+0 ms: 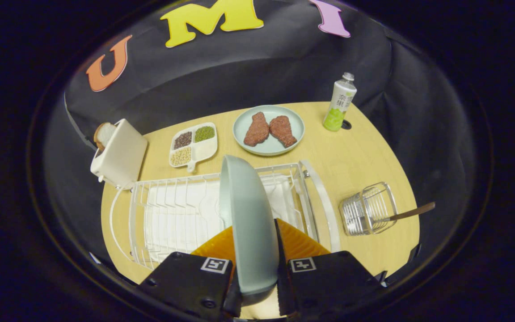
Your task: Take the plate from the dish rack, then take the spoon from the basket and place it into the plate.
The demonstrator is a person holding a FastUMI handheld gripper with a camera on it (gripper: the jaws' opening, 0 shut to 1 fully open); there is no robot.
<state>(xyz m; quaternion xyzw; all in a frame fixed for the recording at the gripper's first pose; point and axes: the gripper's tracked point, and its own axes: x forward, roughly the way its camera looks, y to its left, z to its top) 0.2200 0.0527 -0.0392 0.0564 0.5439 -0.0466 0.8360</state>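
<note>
Clamped on edge between both fingers of the tongs (257,268), the plate (248,223) stands upright above the dish rack (172,214), bare desk (356,152) beyond its right corner.

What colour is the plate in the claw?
Pale grey-green plate, held on edge between the claw's fingers, in the gripper view.

Bare table (356,156) btwn dish rack (172,214) & basket (369,214), spoon (411,212) handle juts (right), meat plate (268,129) beyond.

Tool (257,250) apparently grips upright plate (248,219) over rack (172,214).
</note>
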